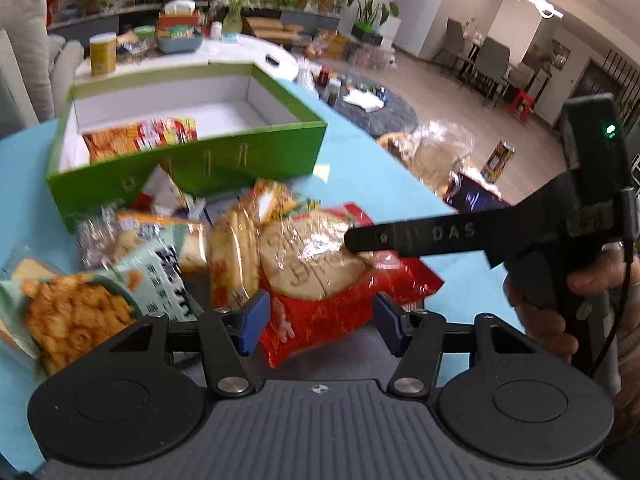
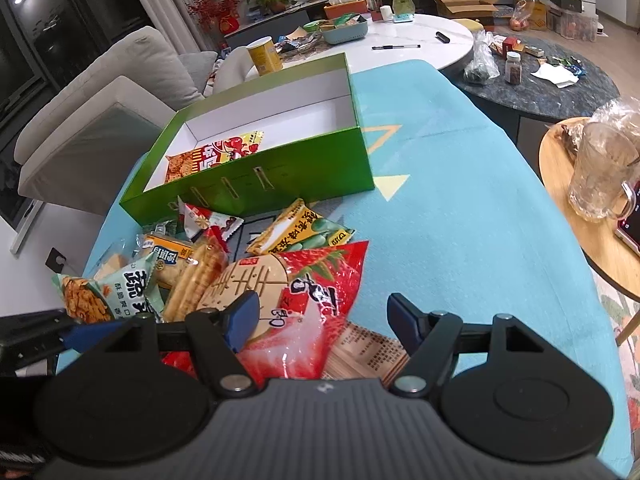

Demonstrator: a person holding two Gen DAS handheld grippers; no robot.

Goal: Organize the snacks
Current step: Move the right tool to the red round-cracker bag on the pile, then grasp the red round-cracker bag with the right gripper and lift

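Observation:
A green box point(image 1: 192, 160) point(image 2: 280, 180) stands open on the blue tablecloth with one orange-red snack bag point(image 1: 140, 138) point(image 2: 216, 156) inside. A heap of snack packets lies in front of it. A red bag with a round biscuit point(image 1: 320, 264) point(image 2: 296, 300) lies on top. My left gripper point(image 1: 316, 324) is open, its blue pads on either side of the red bag's near end. My right gripper point(image 2: 322, 322) is open over the same bag; it also shows in the left wrist view point(image 1: 440, 236), its finger across the bag. A green-bean packet point(image 2: 304, 236) and a teal crisp bag point(image 1: 80, 308) point(image 2: 104, 288) lie in the heap.
A yellow can point(image 2: 264, 56) and a white table point(image 2: 400, 36) with a teal basket stand behind the box. A wooden side table point(image 2: 580, 200) with a glass mug point(image 2: 600, 172) is at the right. A grey sofa point(image 2: 100, 92) is at the left.

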